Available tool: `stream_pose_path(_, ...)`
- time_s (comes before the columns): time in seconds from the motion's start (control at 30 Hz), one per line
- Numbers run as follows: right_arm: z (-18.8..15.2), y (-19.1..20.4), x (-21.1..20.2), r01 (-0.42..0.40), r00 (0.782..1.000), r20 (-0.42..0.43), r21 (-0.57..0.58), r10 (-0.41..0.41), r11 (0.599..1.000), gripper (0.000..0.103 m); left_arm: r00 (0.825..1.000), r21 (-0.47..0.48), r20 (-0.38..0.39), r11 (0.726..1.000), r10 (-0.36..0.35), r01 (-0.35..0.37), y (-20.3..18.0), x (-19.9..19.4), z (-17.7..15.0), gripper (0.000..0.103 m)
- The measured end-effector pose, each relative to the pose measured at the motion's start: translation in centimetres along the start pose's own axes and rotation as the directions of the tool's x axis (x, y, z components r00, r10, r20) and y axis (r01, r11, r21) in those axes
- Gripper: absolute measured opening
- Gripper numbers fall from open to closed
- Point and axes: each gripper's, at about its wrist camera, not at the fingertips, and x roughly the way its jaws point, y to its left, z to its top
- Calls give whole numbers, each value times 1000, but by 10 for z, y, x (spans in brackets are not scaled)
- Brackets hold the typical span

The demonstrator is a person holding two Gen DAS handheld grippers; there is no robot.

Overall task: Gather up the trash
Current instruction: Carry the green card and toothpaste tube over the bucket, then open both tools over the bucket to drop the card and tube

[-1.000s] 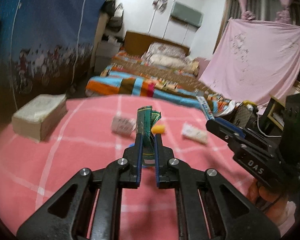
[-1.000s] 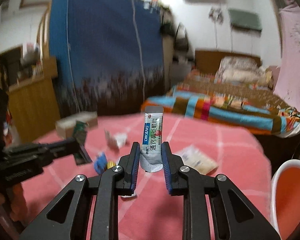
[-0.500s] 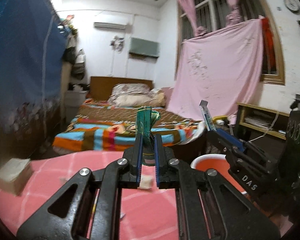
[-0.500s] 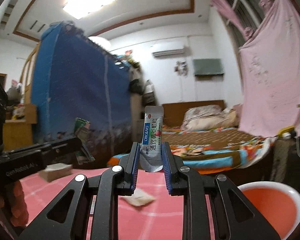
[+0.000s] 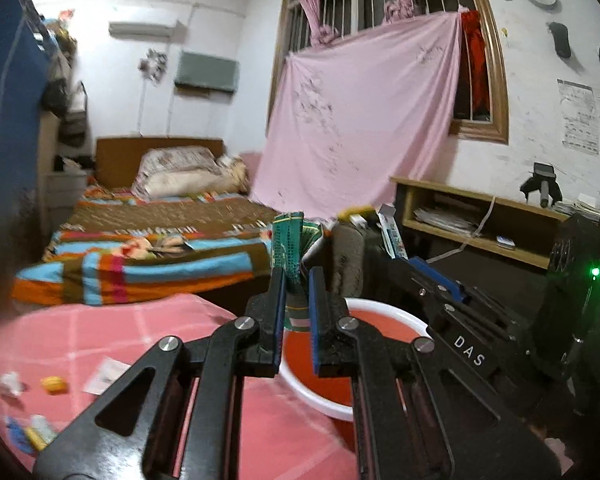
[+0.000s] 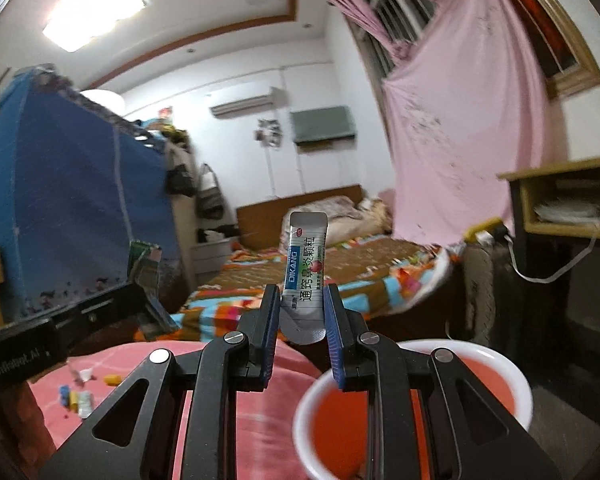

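Observation:
My left gripper is shut on a folded green wrapper that sticks up between its pads. In the right wrist view that same gripper reaches in from the left with the green wrapper. My right gripper is shut on a white and blue sachet standing upright. From the left wrist view it comes in from the right, the sachet in its tip. A red bin with a white rim stands beside the pink table, just beyond both grippers.
Small scraps lie on the pink checked tablecloth: a yellow piece, a white sachet, and blue and yellow bits. Behind are a bed with a striped blanket, a blue wardrobe and a wooden shelf.
Both grippers have swung right, away from the table middle, each still holding its wrapper. The red bin has come into view below them, and the scraps have slid off to the left.

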Motion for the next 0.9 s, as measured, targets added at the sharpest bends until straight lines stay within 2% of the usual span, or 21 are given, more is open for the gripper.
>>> stream_pose_path(0.17,-6,-22,7,66,996,-67,32,-63,997,20,993,-42,-102,998,-53,49,-9,34,-5,0)
stream_pose_path(0.37,-18,-35,15,117,983,-152,59,-107,991,21,967,-126,-221,987,-125,98,-11,67,-17,0)
stream_pose_path(0.5,-22,-40,17,135,975,-190,76,-119,988,21,957,-170,-254,980,-141,99,-13,76,-24,0)
stream_pose_path(0.8,-27,-56,22,173,962,-234,112,-143,979,22,938,-204,-310,975,-154,93,-19,94,-30,0)
stream_pose_path(0.9,-28,-59,23,180,959,-243,119,-147,976,22,936,-209,-321,975,-145,79,-19,94,-31,8)
